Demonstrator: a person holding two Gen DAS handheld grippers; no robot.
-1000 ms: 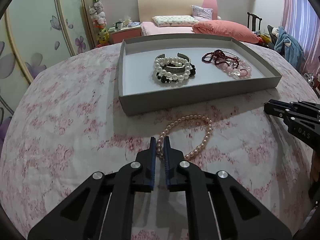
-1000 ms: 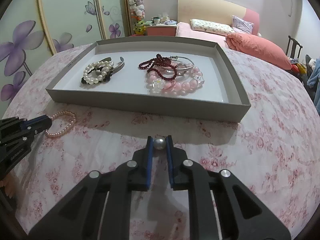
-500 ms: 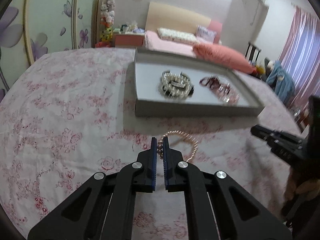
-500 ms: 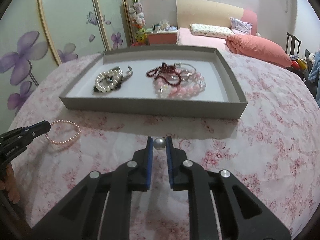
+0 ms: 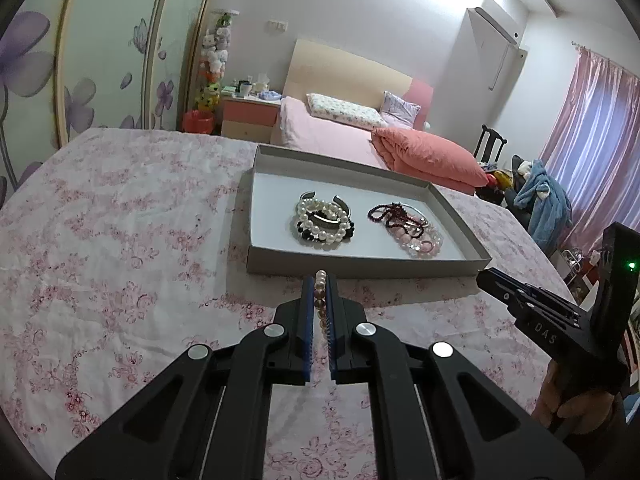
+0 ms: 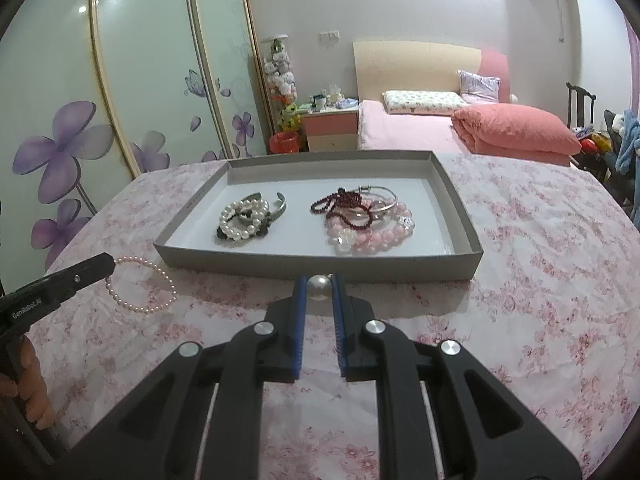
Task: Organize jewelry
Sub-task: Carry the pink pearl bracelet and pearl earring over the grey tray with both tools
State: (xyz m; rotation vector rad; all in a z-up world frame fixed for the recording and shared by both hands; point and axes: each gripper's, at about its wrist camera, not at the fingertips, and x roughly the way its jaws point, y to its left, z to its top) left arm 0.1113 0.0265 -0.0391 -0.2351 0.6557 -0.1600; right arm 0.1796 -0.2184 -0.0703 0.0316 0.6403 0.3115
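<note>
My left gripper point(image 5: 319, 280) is shut on a pink pearl bracelet point(image 5: 320, 292) and holds it in the air in front of the grey tray point(image 5: 360, 270). In the right wrist view the bracelet point(image 6: 141, 285) hangs as a loop from the left gripper point(image 6: 108, 263). My right gripper point(image 6: 319, 282) is shut on a single large pearl point(image 6: 318, 287), just before the tray's near wall point(image 6: 320, 268). The tray holds a pile of white and black bead bracelets point(image 5: 323, 224) on the left and a pile of pink and dark red ones point(image 5: 408, 228) on the right.
The tray lies on a table with a pink floral cloth point(image 5: 120, 240). My right gripper shows at the right in the left wrist view point(image 5: 484, 276). Behind are a bed point(image 6: 460, 128), a nightstand point(image 6: 330, 130) and flower-painted wardrobe doors point(image 6: 120, 100).
My left gripper has lifted the pink pearl bracelet off the cloth; it now hangs free. Both grippers have risen and pulled back a little from the tray. The right still grips its pearl.
</note>
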